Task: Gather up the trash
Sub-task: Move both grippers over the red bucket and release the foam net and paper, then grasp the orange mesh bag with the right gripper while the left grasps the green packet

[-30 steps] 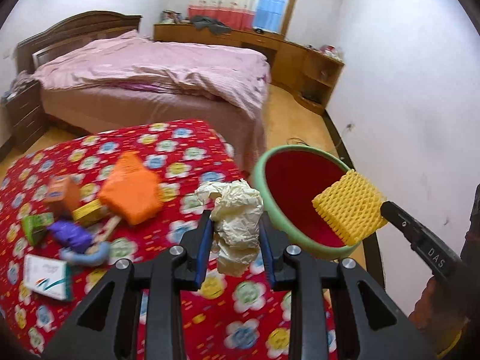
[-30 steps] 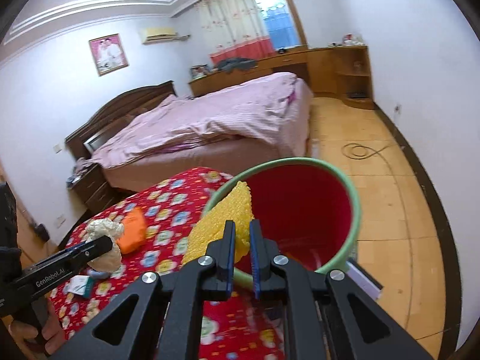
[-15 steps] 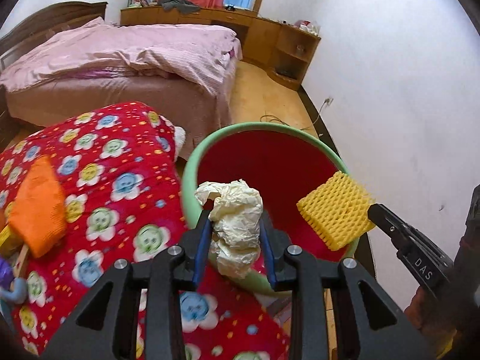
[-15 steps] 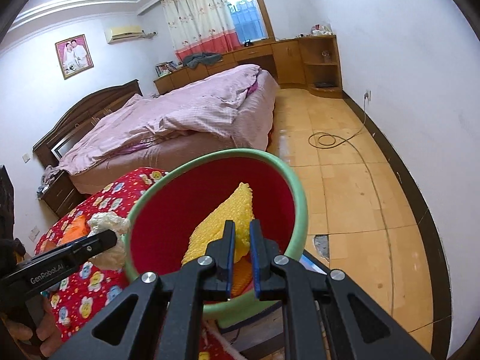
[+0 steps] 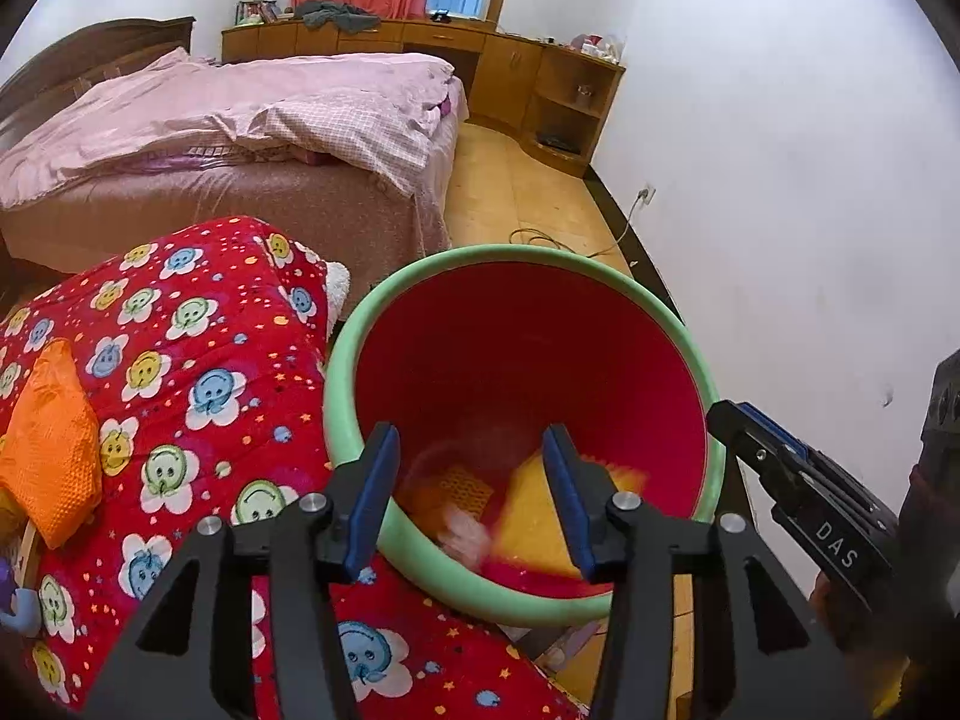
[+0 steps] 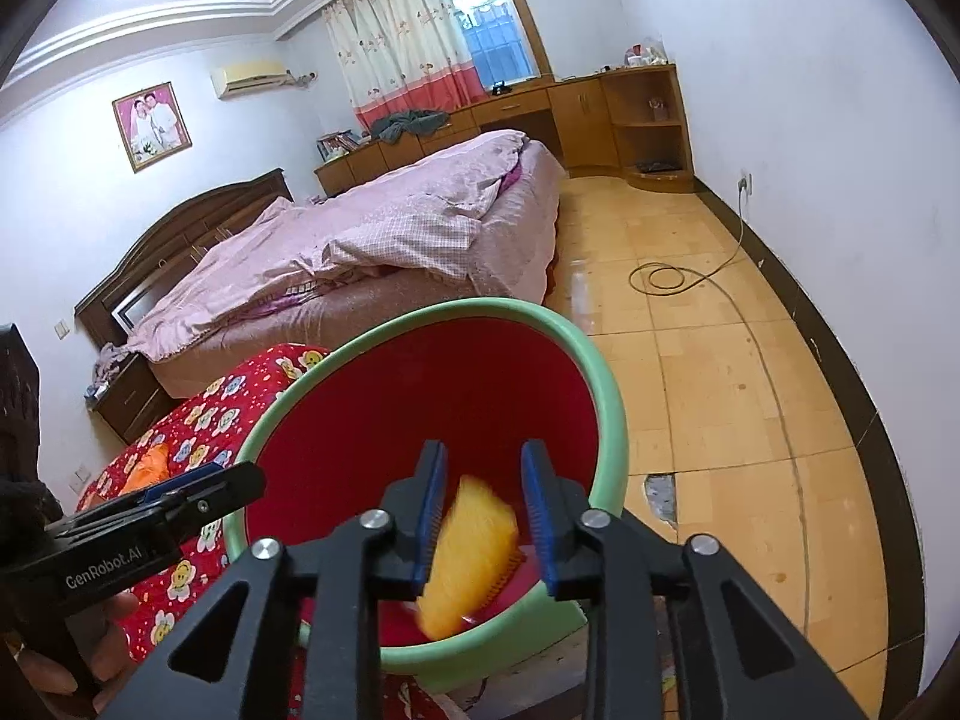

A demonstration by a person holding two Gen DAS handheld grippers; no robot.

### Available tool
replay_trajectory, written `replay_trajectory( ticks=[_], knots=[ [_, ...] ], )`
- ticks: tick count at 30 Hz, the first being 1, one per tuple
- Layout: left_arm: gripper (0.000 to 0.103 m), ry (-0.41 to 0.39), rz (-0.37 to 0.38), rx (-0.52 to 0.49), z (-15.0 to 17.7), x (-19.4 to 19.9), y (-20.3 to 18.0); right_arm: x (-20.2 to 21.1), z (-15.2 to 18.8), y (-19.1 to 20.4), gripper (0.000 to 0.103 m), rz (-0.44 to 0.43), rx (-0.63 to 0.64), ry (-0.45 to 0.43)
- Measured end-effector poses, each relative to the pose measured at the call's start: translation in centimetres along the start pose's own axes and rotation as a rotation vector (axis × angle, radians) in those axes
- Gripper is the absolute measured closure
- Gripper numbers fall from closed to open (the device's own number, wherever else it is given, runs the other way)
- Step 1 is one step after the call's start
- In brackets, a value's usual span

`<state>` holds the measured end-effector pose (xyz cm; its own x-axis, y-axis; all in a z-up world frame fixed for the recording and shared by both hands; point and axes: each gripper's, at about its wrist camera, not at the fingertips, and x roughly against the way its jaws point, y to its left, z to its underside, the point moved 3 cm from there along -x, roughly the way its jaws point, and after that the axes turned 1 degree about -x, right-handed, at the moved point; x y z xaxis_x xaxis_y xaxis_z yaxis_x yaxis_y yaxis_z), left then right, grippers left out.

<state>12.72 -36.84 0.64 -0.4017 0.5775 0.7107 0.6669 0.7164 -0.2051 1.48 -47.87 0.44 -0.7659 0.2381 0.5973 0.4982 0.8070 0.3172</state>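
Both grippers moved from beside the red bin (image 5: 528, 360) to over its mouth and have just been opening. Left gripper (image 5: 474, 492): fingers spread, nothing pinched; crumpled tissue (image 5: 462, 531) blurred inside the bin. Right gripper (image 6: 483, 516): fingers parted, yellow foam net (image 6: 471, 552) blurred between them, not pressed, within the bin. Orange bag (image 5: 51, 450) lies on the red floral tabletop (image 5: 198, 420).

Home bedroom, double bed (image 6: 384, 240) with rumpled pink quilt and dark wooden headboard (image 6: 180, 240), framed portrait (image 6: 152, 125) on the wall, curtained window (image 6: 420, 30), wall air conditioner (image 6: 249, 77), wooden cabinets (image 6: 600, 114), tiled floor (image 6: 720, 390).
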Motion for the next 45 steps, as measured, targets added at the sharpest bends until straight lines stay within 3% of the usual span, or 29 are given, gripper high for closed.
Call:
replay_trajectory(
  ticks=[5, 10, 22, 26, 28, 29, 38, 45],
  knots=[
    [0.053, -0.010, -0.011, 0.029, 0.0, 1.3, 0.9, 0.9, 0.0, 0.2, 0.064, -0.017, -0.003, -0.006],
    [0.053, -0.030, -0.071, 0.074, 0.6, 3.4, 2.6, 2.1, 0.1, 1.1, 0.057, -0.053, -0.007, -0.020],
    [0.053, -0.099, -0.231, 0.189, 3.0, 10.8, 8.9, 4.8, 0.2, 5.1, 0.056, -0.112, 0.015, -0.019],
    [0.052, -0.119, -0.266, 0.222, 3.6, 13.4, 10.7, 5.7, 0.4, 7.2, 0.055, -0.142, 0.049, -0.004],
    [0.038, -0.119, -0.281, 0.233, 4.0, 14.6, 11.4, 6.0, 0.6, 8.3, 0.051, -0.160, 0.066, 0.007],
    [0.037, -0.121, -0.290, 0.245, 4.2, 15.3, 11.9, 6.1, 0.8, 8.9, 0.050, -0.170, 0.072, 0.018],
    [0.037, -0.160, -0.329, 0.305, 5.7, 20.6, 16.2, 6.8, 2.5, 13.8, 0.046, -0.255, 0.110, 0.079],
    [0.037, -0.144, -0.444, 0.337, 7.2, 23.5, 21.2, 6.8, 3.5, 17.8, 0.043, -0.277, 0.144, 0.112]
  ],
)
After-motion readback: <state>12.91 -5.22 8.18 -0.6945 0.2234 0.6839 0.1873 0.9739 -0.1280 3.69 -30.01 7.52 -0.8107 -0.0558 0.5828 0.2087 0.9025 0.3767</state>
